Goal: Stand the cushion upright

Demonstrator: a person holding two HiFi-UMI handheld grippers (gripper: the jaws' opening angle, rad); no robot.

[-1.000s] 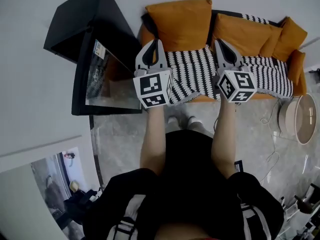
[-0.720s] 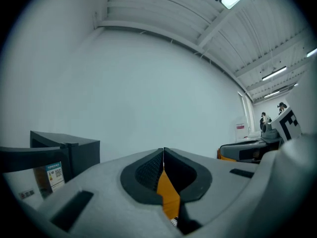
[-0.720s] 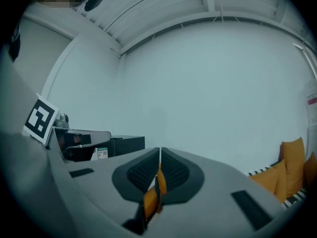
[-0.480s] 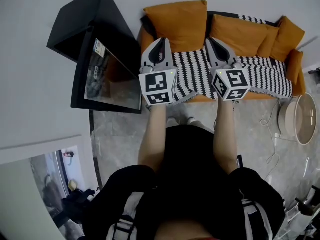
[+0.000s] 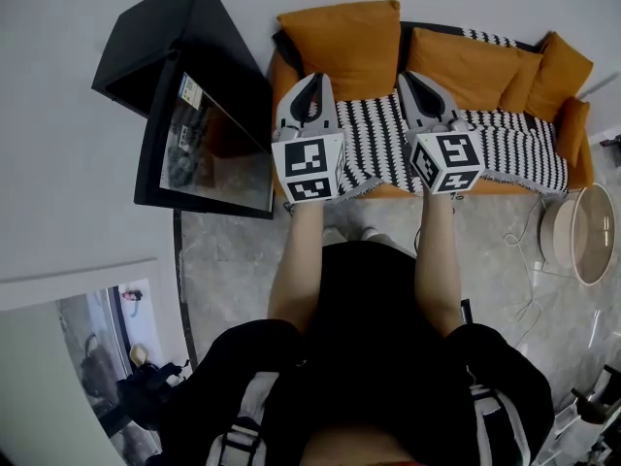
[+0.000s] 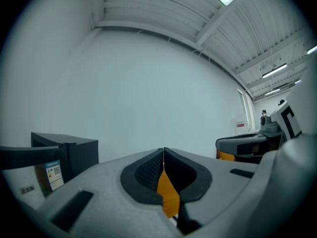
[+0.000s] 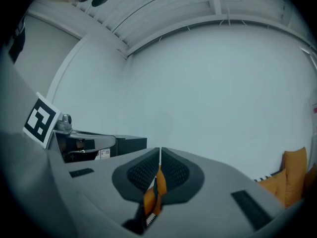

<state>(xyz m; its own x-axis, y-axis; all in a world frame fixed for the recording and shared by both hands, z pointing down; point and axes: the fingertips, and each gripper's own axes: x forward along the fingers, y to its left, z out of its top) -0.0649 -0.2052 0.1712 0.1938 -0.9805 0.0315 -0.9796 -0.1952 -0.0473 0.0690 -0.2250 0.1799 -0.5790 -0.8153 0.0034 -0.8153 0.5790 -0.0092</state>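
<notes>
Up against the sofa (image 5: 578, 129) back, the cushion (image 5: 340, 42) looks close to upright. Left gripper (image 5: 310, 78) and right gripper (image 5: 408, 76) are level, jaws closed tight, each seemingly nipping orange fabric at a lower corner. Propping looks nearly done. Next: settle it against the back, then release gently so it doesn't flop onto the throw (image 5: 505, 144).

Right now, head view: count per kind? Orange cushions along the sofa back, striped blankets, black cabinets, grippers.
orange cushions: 3
striped blanket: 1
black cabinet: 1
grippers: 2
Total: 7
Not counted: orange shape at the right end of the sofa, cushion or armrest, can't tell.
</notes>
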